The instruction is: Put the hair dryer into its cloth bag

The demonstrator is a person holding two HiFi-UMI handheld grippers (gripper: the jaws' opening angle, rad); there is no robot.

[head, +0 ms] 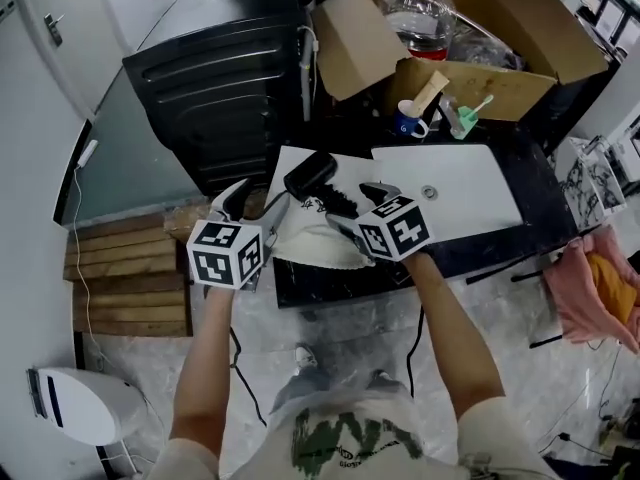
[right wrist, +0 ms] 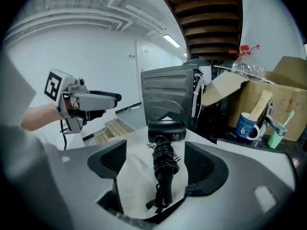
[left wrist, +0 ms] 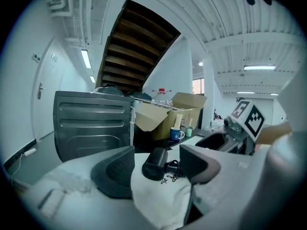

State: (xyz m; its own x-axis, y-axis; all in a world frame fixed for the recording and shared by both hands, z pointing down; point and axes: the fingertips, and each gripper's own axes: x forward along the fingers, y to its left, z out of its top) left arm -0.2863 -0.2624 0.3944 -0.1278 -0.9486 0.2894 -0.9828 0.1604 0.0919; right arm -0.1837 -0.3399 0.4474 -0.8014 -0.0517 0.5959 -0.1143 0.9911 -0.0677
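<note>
The black hair dryer lies on the dark table, its cord wound around the handle, resting on the cream cloth bag. My left gripper hovers open at the bag's left edge. My right gripper is open at the bag's right side. In the left gripper view the dryer's barrel and the bag sit between the open jaws. In the right gripper view the dryer and its coiled cord lie on the bag, lined up between the open jaws. Neither gripper holds anything.
A tall black cabinet stands behind the table on the left. An open cardboard box with a water bottle, a blue mug and a white board lie beyond the dryer. Wooden steps are at lower left.
</note>
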